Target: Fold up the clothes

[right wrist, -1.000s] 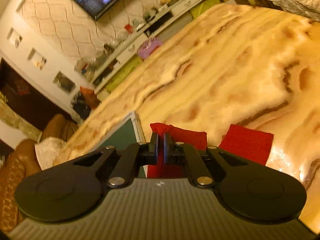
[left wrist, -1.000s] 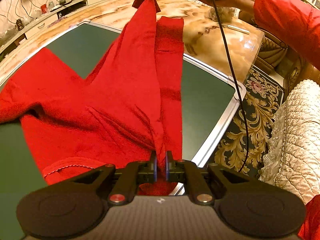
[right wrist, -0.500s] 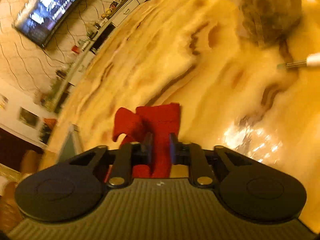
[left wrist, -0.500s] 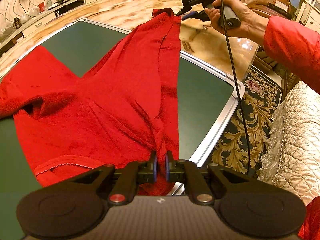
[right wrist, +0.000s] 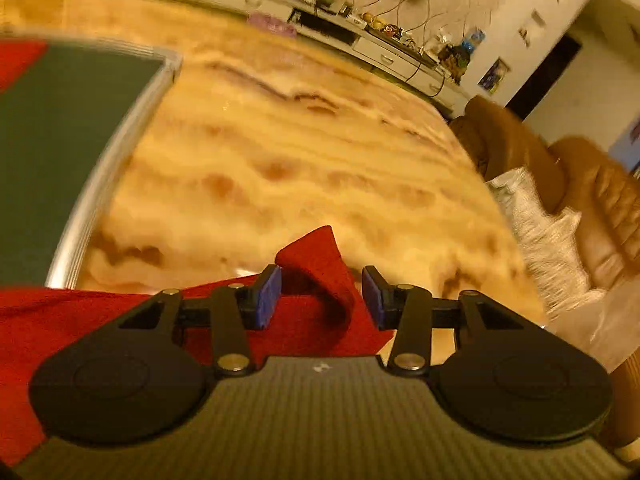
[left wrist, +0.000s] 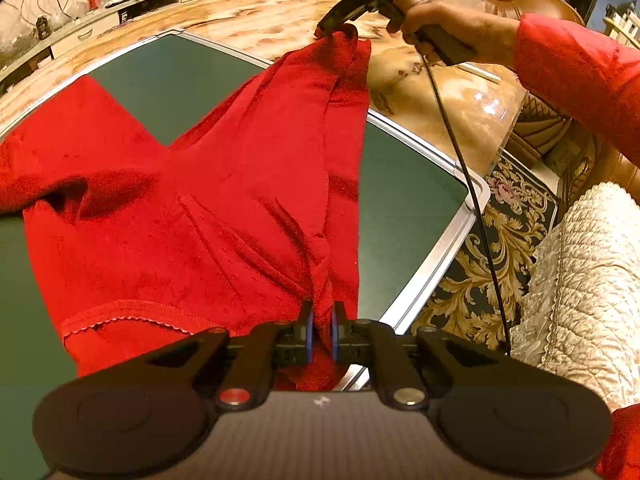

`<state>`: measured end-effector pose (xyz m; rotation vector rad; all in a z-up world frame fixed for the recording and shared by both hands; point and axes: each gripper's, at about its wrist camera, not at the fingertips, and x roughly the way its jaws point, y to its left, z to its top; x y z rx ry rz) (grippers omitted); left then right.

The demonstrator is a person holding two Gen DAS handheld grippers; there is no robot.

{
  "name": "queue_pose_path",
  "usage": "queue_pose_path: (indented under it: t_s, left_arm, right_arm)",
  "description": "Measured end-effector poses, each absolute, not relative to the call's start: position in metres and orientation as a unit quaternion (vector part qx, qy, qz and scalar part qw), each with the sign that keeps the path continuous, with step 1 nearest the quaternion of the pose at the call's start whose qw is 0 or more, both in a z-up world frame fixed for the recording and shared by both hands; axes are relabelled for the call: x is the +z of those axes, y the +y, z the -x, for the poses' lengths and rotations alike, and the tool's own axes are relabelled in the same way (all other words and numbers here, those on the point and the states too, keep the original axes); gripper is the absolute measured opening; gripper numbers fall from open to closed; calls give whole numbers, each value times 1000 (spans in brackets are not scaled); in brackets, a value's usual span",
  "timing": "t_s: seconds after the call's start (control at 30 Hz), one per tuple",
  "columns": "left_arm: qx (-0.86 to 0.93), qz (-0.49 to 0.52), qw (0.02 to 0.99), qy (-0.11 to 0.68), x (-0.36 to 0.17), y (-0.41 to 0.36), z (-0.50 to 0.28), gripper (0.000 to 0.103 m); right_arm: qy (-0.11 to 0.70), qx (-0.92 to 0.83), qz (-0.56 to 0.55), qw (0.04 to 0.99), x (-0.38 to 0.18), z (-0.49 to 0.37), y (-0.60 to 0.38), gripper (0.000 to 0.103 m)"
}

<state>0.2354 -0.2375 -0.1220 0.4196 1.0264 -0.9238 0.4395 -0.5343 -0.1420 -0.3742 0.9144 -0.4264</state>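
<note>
Left wrist view: left tool (left wrist: 321, 330) is clamped on a bunched fold of the red garment (left wrist: 208, 216) at the near edge of the green mat (left wrist: 404, 168). Blue pads pinch the cloth tight; the fabric below the pinch is hidden behind the tool body. The garment spreads across the mat on the marble bench (left wrist: 440, 92), one sleeve reaching toward the mat's left edge, where it is cut off by the frame. The far end of the garment runs past the mat's far edge onto bare marble, up to the right tool (left wrist: 340, 20). That tool is seen only from the side, partly covered by the person's hand (left wrist: 444, 26), so from this view I cannot tell how its jaws stand. A black cable (left wrist: 460, 152) hangs from it across the mat's right corner.

Right wrist view: right tool (right wrist: 321, 294) has its jaws well apart. A raised flap of red cloth (right wrist: 320, 260) stands between the blue pads, touching neither as far as the blurred frame shows. More of the cloth lies under the tool on the marble beside the mat's corner (right wrist: 168, 68). Motion blur smears the mat rim and bench pattern.
</note>
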Motion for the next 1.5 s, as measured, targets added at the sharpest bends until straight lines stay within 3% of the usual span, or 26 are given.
queue_pose_path:
  t_s: [0.07, 0.1, 0.13, 0.17, 0.27, 0.6, 0.8, 1.13, 1.23, 1.5]
  left_arm:
    - [-423, -188, 751, 471, -122, -236, -236, 9]
    - [-423, -187, 751, 471, -122, -236, -236, 9]
    - [-423, -186, 752, 471, -122, -235, -236, 9]
    - [-423, -184, 752, 471, -122, -234, -236, 9]
    - [-422, -183, 752, 472, -121, -231, -236, 8]
    - [-416, -185, 752, 477, -117, -221, -232, 7]
    - [-411, -182, 760, 470, -108, -211, -229, 7]
    - [-408, -193, 756, 473, -105, -205, -229, 7]
    - [-407, -194, 755, 476, -107, -206, -230, 7]
    - [-406, -193, 754, 479, -110, -211, -231, 8]
  right_arm:
    - [452, -207, 199, 845, -151, -450, -531, 50]
    - [460, -210, 209, 837, -155, -455, -530, 43]
    - [461, -211, 191, 840, -155, -456, -534, 22]
    - [463, -213, 172, 843, -155, -458, -538, 12]
    - [448, -229, 78, 861, -142, -453, -559, 8]
    - [351, -158, -316, 867, -88, -424, -636, 8]
    - [337, -178, -434, 816, -126, -391, -678, 8]
    - [311, -223, -500, 777, -178, -346, -707, 10]
    - [302, -228, -487, 787, -174, -347, -706, 43]
    - [342, -235, -409, 813, -162, -378, -695, 44]
